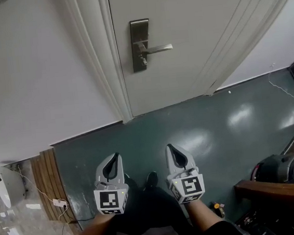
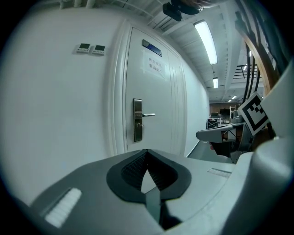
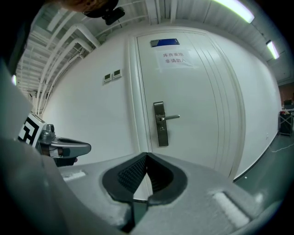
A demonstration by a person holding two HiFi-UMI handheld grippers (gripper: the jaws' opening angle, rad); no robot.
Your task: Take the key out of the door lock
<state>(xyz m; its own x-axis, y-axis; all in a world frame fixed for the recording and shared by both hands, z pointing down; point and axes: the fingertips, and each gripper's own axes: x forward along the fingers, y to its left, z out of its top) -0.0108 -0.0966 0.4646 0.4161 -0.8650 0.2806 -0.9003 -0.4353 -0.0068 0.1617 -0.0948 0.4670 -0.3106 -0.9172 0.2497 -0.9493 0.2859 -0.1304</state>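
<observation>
two grippers in your hands: left gripper (image 1: 115, 159) and right gripper (image 1: 172, 151), jaws together, nothing between them, side by side over the floor (image 1: 211, 128). one door lock (image 1: 140, 44) on the white door (image 1: 195, 26), well apart from both; key too small to tell.

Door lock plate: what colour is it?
The lock plate is brushed silver-grey metal, like its lever handle; the head view shows it best.

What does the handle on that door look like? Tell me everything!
The door handle is a silvery, metal-looking lever, lying level and pointing away from the door frame. It sits on a tall, narrow lock plate fixed to the white door. A small stub pokes out below it, too small to identify. Nothing touches the handle.
</observation>
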